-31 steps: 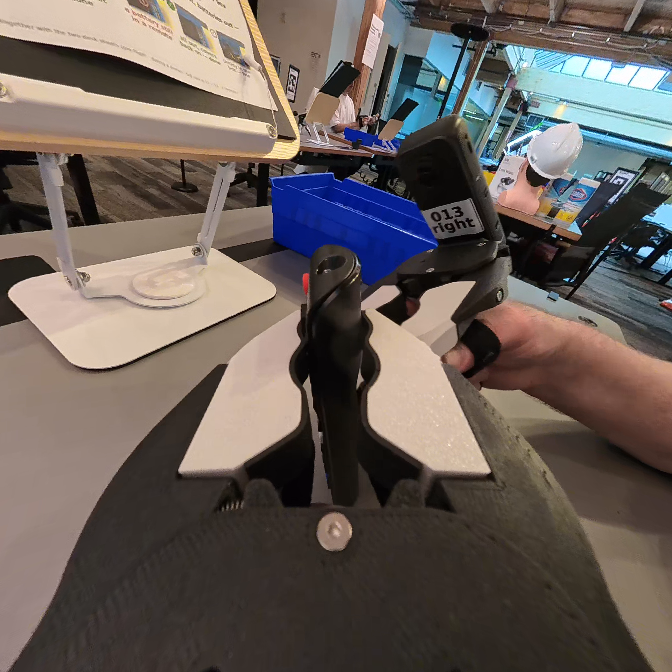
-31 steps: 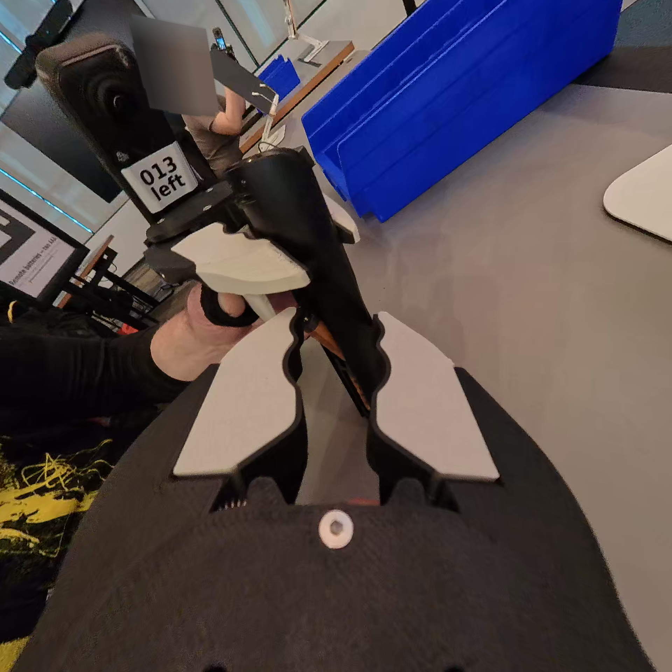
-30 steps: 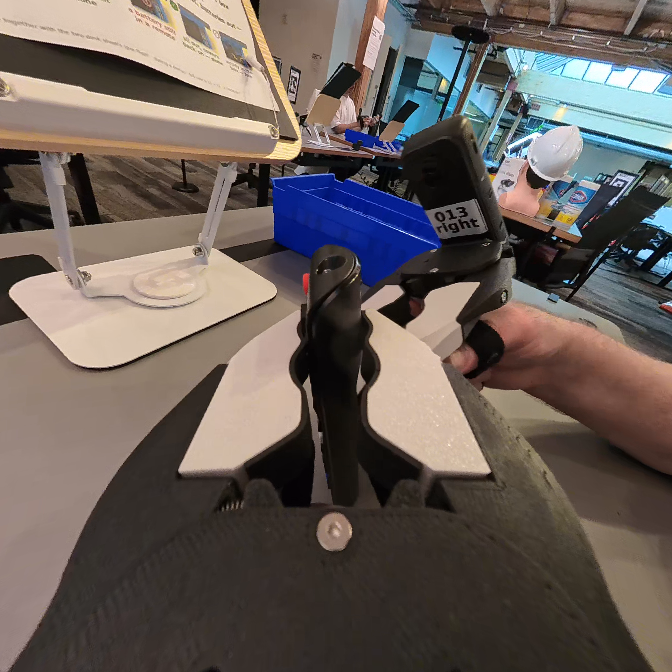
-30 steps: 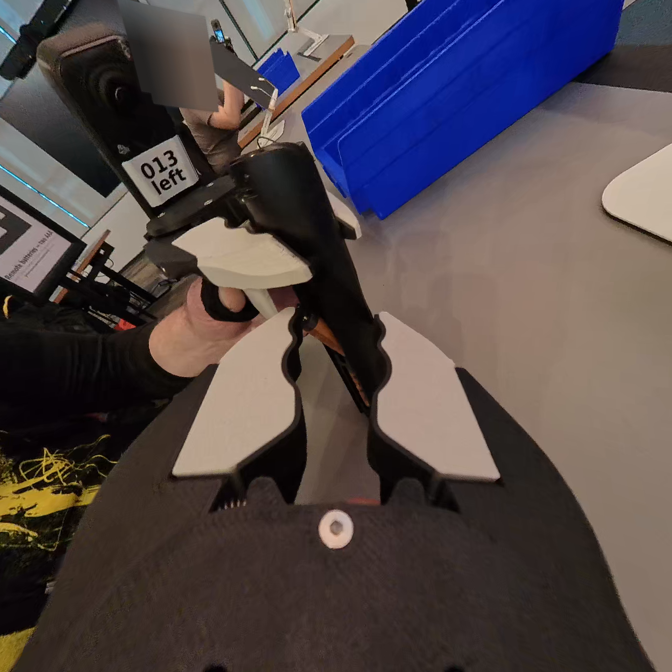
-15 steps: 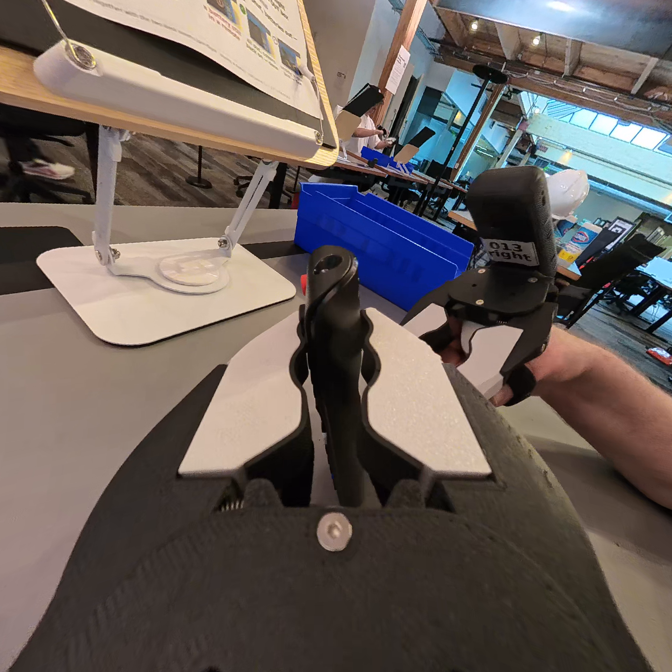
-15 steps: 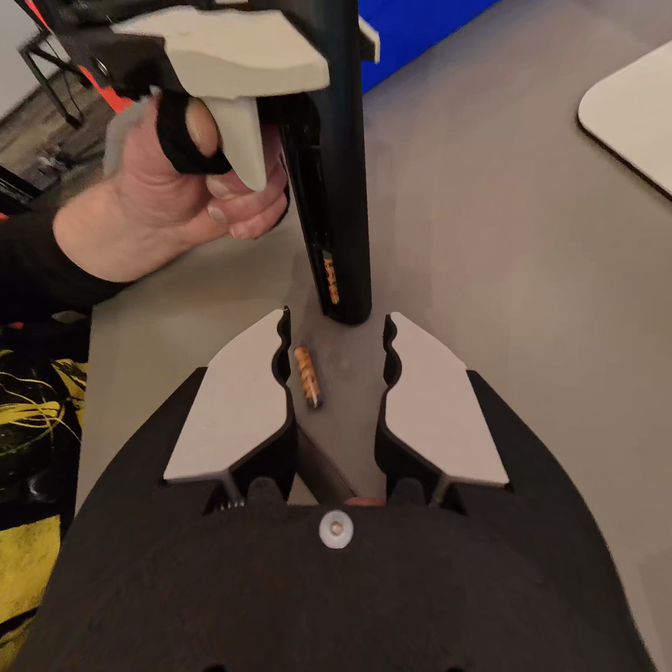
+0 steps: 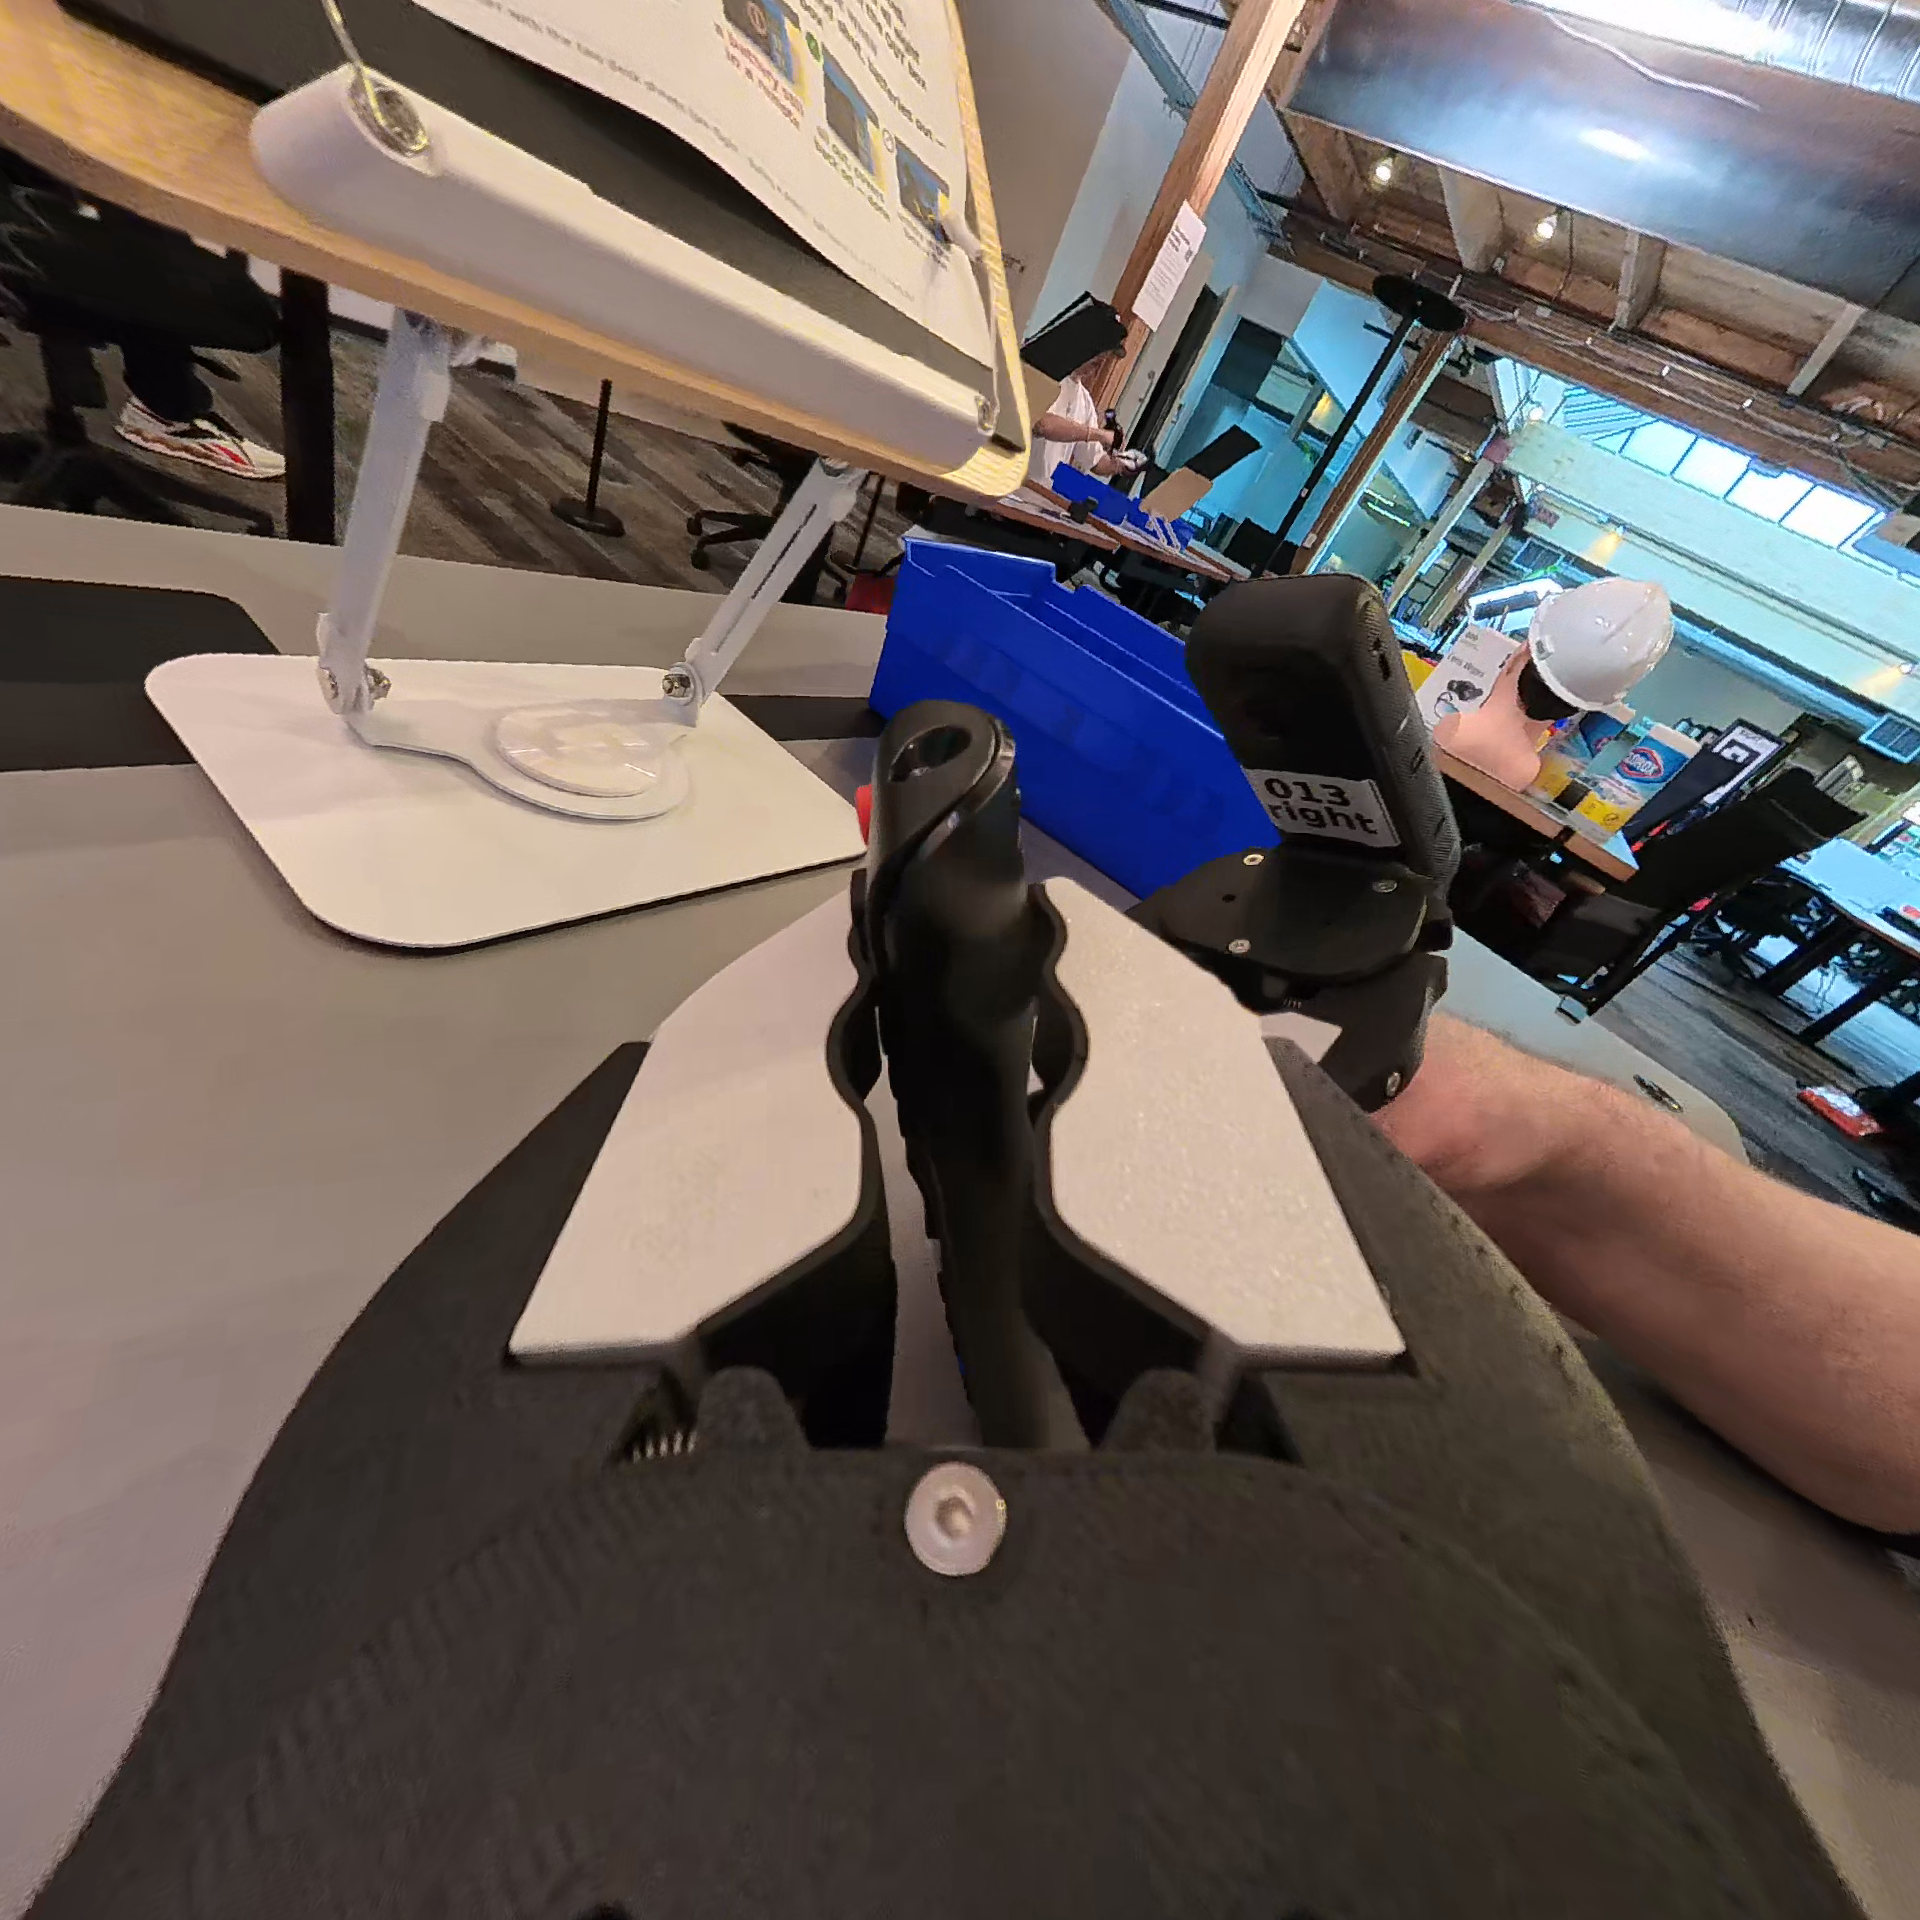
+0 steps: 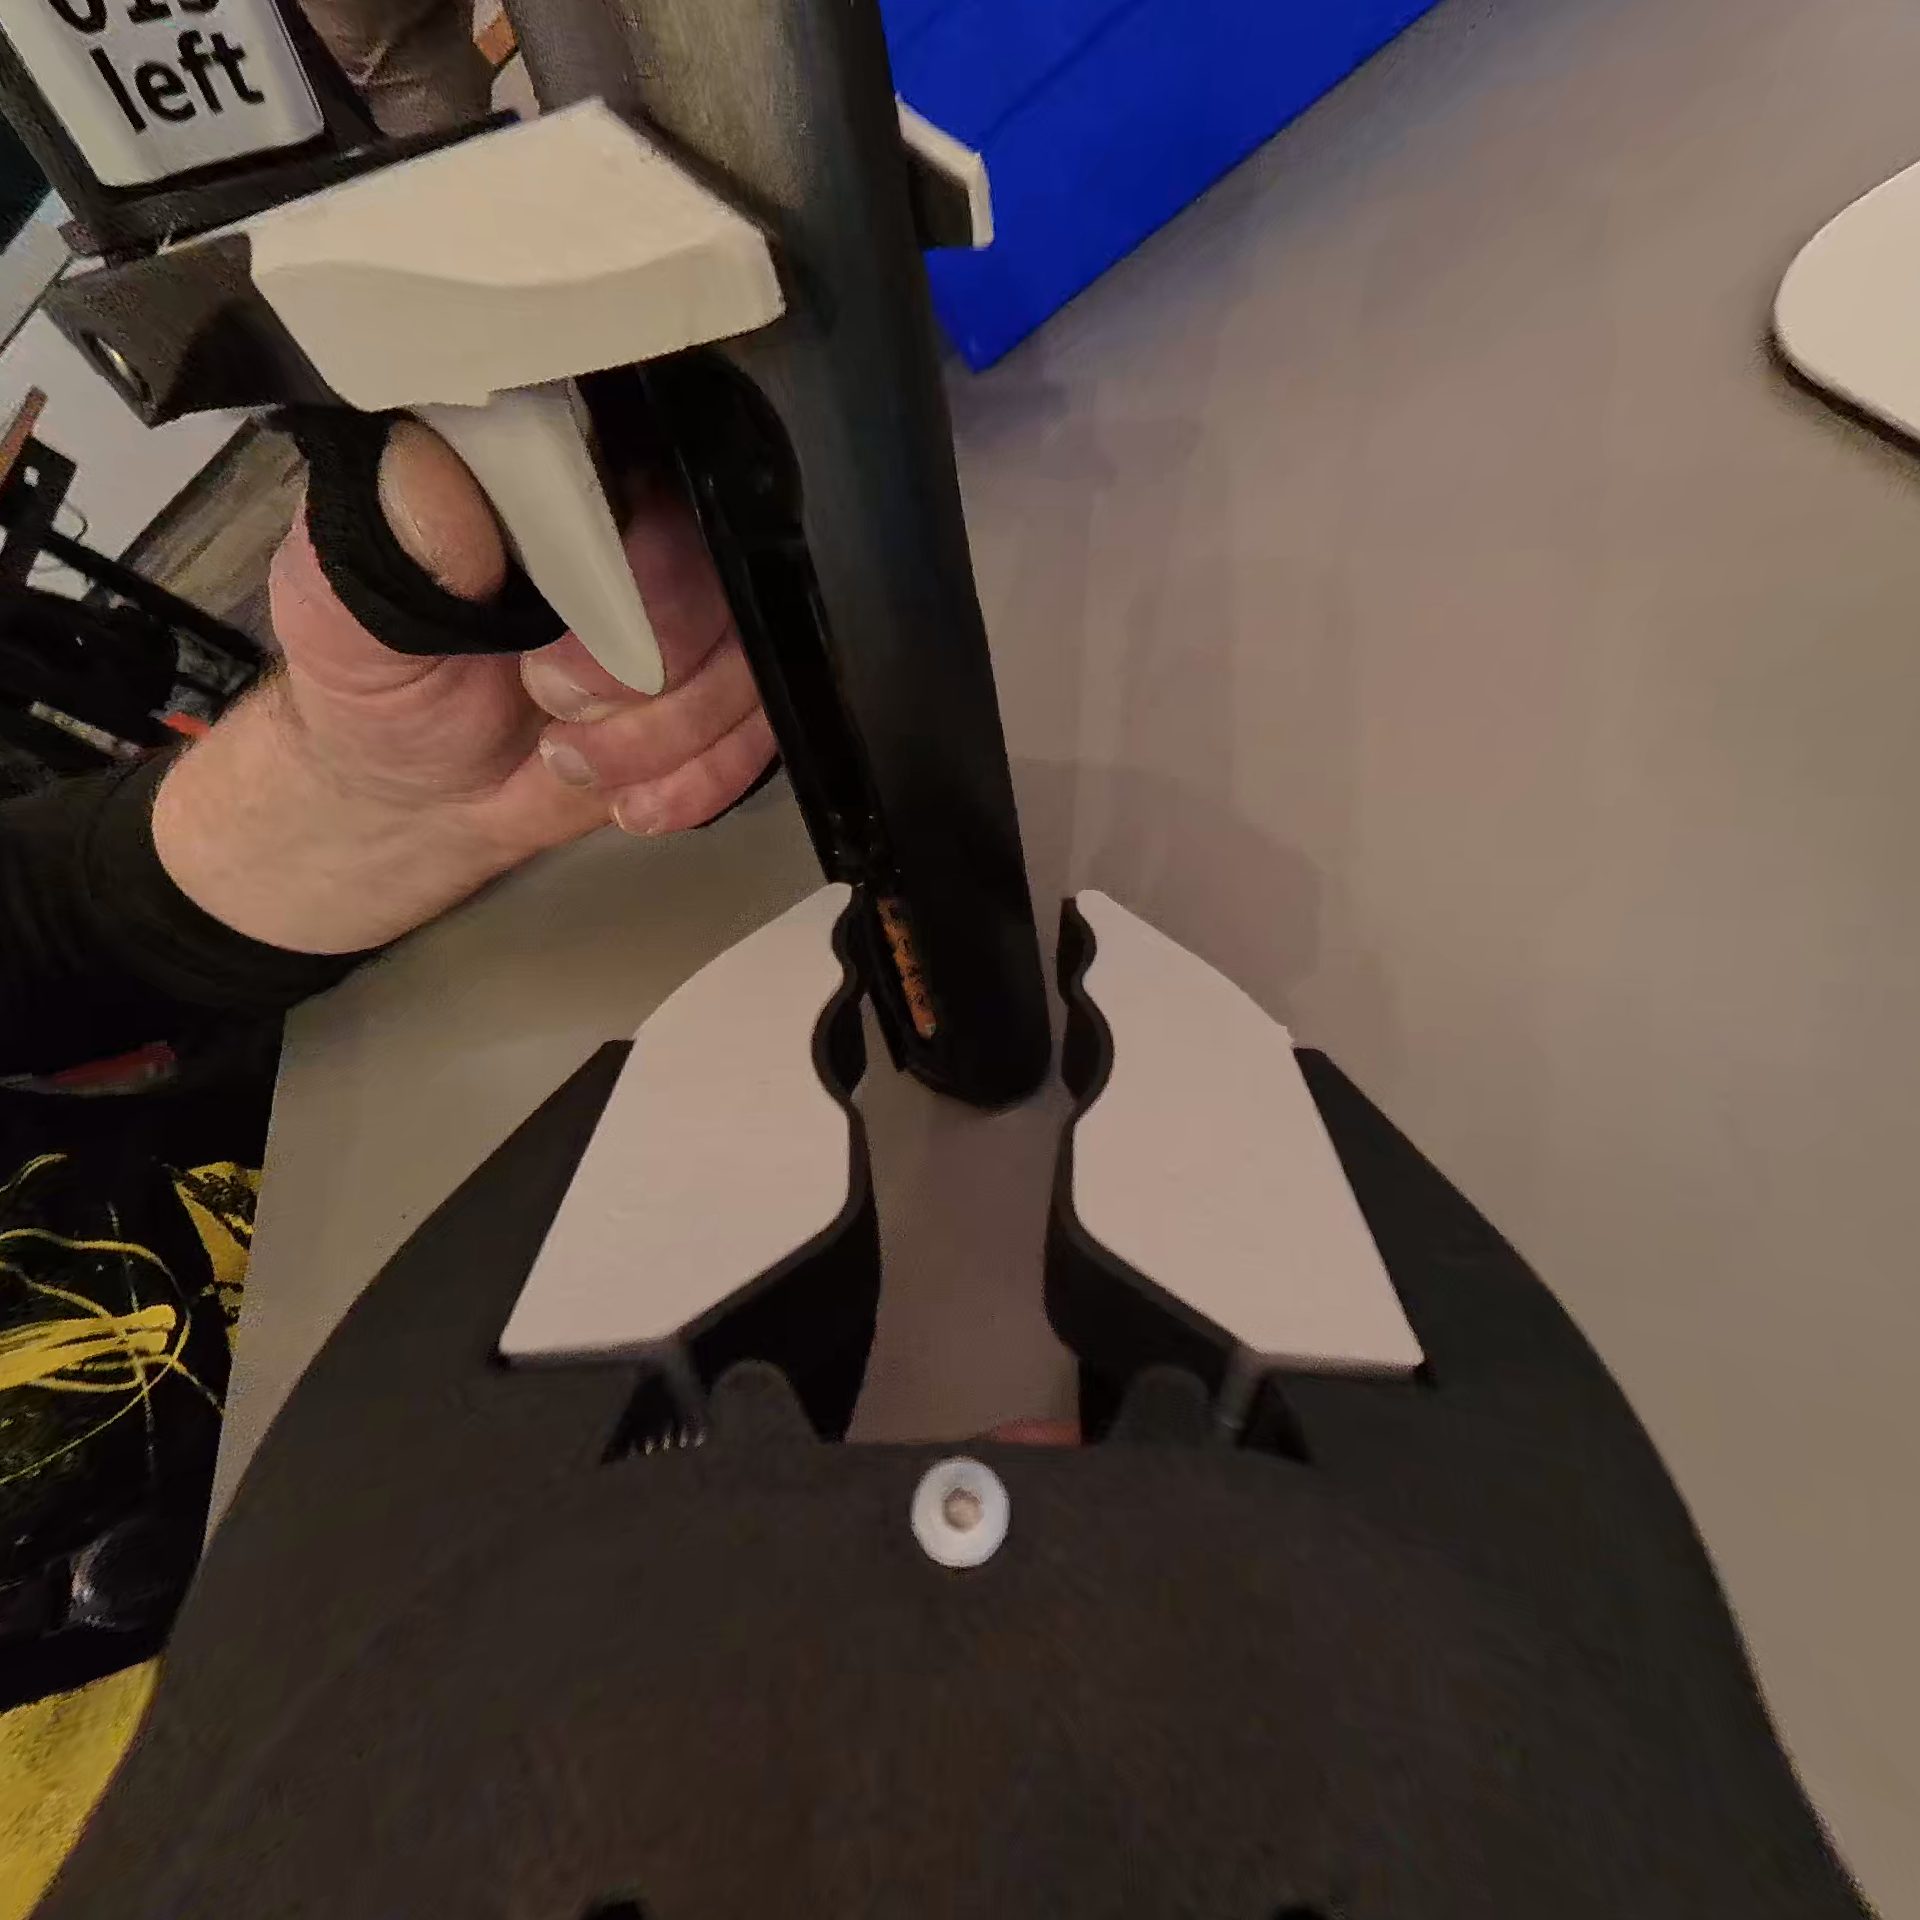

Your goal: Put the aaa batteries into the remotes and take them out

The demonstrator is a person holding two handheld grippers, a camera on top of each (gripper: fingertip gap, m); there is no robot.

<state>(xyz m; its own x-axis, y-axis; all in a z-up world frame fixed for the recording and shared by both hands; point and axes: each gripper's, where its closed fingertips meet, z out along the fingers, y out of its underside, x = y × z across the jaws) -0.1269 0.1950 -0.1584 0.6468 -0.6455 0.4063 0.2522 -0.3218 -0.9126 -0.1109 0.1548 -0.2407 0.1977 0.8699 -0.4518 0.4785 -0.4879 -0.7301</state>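
One remote (image 7: 951, 997) shows, black and held about upright, clamped between the white fingers of the left hand-held gripper (image 7: 954, 987); in the right wrist view its lower end (image 8: 935, 935) hangs just above the grey tabletop (image 8: 1455, 727). One battery (image 8: 906, 971), orange and dark, sits in the open slot along the remote's side near that end. The right hand-held gripper (image 8: 961, 997) has its jaws narrowly parted on either side of the remote's lower end; whether the pads touch it is hard to say. One blue bin (image 7: 1049, 696) stands toward the tabletop's far edge, and one white stand (image 7: 488, 769) with a tilted board sits left of it. Seen from the left wrist, the right hand-held gripper (image 7: 1320, 914) lies low past the remote, partly hidden by the left one's right finger, with a bare forearm (image 7: 1662, 1278) trailing toward the right edge. A hand (image 8: 436, 707) grips the left unit's trigger, one finger through a black loop.
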